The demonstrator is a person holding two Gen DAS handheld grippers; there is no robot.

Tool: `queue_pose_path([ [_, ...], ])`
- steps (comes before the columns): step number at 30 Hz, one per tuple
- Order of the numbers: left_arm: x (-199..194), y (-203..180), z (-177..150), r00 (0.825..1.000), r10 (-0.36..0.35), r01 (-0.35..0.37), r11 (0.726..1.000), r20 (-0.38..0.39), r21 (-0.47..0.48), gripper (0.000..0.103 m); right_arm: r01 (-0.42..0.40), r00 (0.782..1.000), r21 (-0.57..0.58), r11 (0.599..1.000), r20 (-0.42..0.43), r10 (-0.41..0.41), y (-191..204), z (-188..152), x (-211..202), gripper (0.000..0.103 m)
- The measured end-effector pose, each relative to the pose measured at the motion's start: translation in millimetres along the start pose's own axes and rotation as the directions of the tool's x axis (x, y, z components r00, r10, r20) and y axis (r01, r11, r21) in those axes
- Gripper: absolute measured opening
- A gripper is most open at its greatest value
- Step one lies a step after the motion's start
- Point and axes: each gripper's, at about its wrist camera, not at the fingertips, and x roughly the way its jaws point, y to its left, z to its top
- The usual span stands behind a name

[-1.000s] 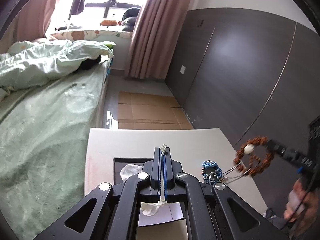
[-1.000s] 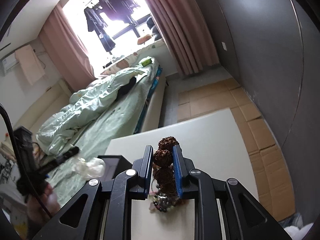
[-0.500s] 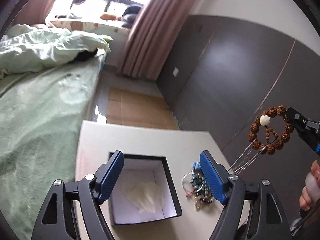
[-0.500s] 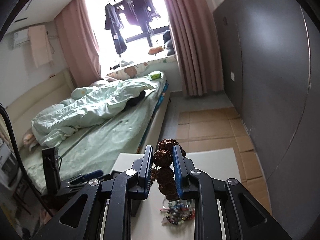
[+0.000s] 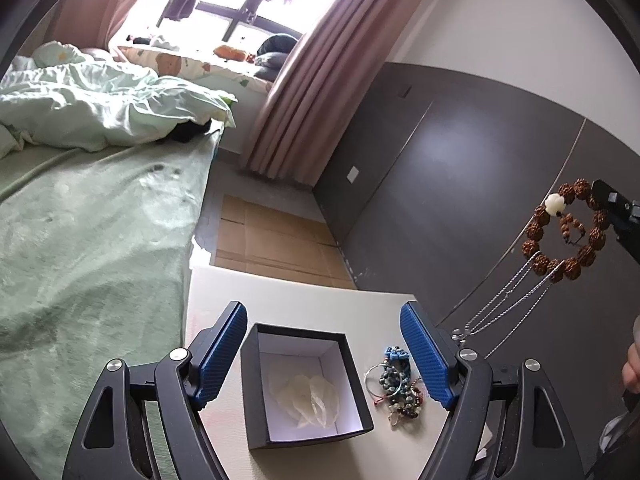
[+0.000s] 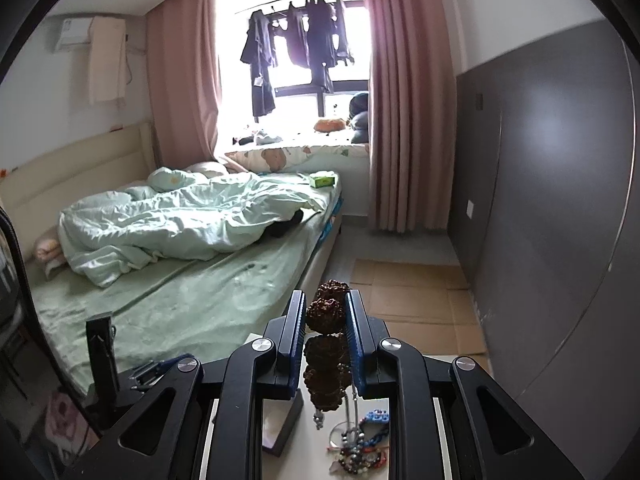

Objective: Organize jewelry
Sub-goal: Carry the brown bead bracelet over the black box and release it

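Note:
A black box with a white inside [image 5: 304, 384] sits open on the pale table [image 5: 288, 292], a clear plastic pouch [image 5: 306, 398] lying in it. My left gripper [image 5: 324, 356] hangs open above the box with nothing between its blue pads. To the right of the box lies a heap of beaded bracelets [image 5: 394, 384]. My right gripper [image 6: 326, 314] is shut on a brown bead bracelet [image 6: 326, 312], held high in the air [image 5: 564, 228]. A thin silver chain [image 5: 504, 300] trails from the bracelet down toward the table.
A bed with a green sheet and a rumpled quilt [image 5: 80, 184] runs along the table's left side. A dark wardrobe wall [image 5: 460, 184] stands to the right. Cardboard sheets [image 5: 272, 240] cover the floor beyond the table. A hand [image 5: 632, 364] shows at the right edge.
My left gripper has opened and let the clear pouch fall into the box. The right gripper has risen with the brown bracelet, drawing the silver chain up.

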Motion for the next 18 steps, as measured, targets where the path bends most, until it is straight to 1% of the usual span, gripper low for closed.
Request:
queue_pose_path([
  [5, -11, 9, 3, 1.000, -0.005, 0.006, 0.999, 0.028, -0.032, 0.080, 0.029, 0.999, -0.057, 0.998, 0.032, -0.027, 17, 21, -15, 0.021],
  [11, -21, 21, 7, 0.998, -0.003, 0.008, 0.997, 0.059, -0.077, 0.080, 0.039, 0.997, -0.125, 0.991, 0.073, -0.030, 40, 48, -29, 0.021],
  [18, -28, 32, 10, 0.996, -0.001, 0.011, 0.993, 0.085, -0.115, 0.080, 0.000, 0.998, -0.153, 0.988, 0.069, 0.010, 68, 54, -23, 0.021],
])
